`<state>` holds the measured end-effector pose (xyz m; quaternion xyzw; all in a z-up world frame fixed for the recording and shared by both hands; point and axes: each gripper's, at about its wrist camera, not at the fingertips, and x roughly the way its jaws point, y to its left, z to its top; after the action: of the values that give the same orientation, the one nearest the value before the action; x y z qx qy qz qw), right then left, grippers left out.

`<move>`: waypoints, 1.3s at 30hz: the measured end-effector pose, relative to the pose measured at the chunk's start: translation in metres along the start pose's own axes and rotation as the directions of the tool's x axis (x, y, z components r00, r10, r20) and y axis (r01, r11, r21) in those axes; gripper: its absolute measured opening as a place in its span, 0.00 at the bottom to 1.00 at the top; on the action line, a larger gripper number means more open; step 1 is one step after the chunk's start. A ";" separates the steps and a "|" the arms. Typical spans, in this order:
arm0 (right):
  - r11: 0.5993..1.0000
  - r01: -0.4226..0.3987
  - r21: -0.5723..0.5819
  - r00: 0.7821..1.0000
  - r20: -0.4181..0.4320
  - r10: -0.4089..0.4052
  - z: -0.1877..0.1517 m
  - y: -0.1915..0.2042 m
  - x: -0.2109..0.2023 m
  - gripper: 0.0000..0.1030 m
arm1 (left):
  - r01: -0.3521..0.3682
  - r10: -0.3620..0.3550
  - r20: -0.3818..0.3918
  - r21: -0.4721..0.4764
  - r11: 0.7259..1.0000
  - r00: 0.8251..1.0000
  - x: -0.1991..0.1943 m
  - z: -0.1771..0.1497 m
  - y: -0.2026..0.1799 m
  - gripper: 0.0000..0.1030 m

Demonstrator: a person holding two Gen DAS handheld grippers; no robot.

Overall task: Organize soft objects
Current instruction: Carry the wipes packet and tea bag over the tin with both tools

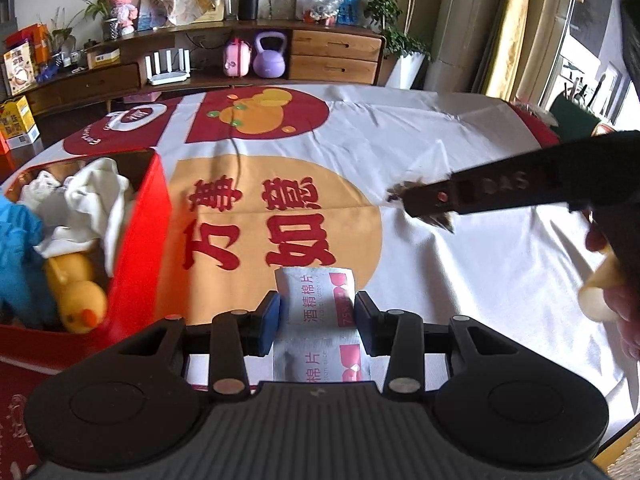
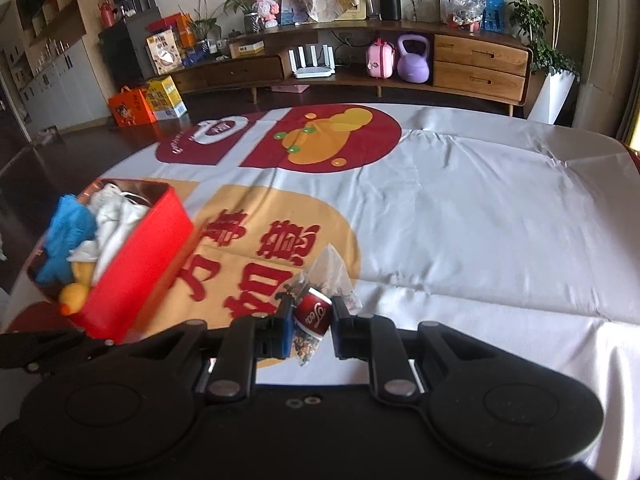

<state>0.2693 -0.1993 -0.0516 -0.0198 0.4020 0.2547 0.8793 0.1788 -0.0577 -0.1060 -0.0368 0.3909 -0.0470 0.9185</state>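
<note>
Nearest, the left gripper point(image 1: 318, 322) pinches a strip of alcohol-pad sachets point(image 1: 320, 300) between its blue pads, above the printed tablecloth point(image 1: 460, 280). The right gripper point(image 2: 310, 322) is clamped on a clear tea sachet point(image 2: 316, 292). Further left sits the red box point(image 2: 132, 276), already holding a yellow plush duck point(image 1: 78, 296), white cloth point(image 1: 98, 196) and blue fabric point(image 2: 68, 232).

The wipe strip point(image 1: 320, 320) runs back under the gripper body, so its end's out of sight. The box point(image 1: 138, 248) gets cut by the left edge, and the blue cloth point(image 1: 18, 260) too. The duck point(image 2: 74, 294) is mostly buried. Tea bag point(image 2: 316, 312) label's too blurry to read.
</note>
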 end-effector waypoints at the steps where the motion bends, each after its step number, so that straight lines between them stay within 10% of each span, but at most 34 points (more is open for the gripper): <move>1: 1.000 -0.002 0.001 1.000 0.003 0.002 0.000 0.002 -0.004 0.17 | 0.000 0.000 0.005 -0.004 1.000 1.000 -0.005 0.000 0.002 0.39; 39: 0.976 -0.152 -0.154 0.986 0.050 0.161 0.009 0.139 -0.066 0.21 | -0.080 0.099 0.162 -0.120 0.990 0.982 -0.141 0.042 0.124 0.39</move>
<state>0.1750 -0.1048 0.0252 -0.0459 0.3548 0.3532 0.8645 0.1191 0.0827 0.0108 -0.0749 0.3157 0.0199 0.9457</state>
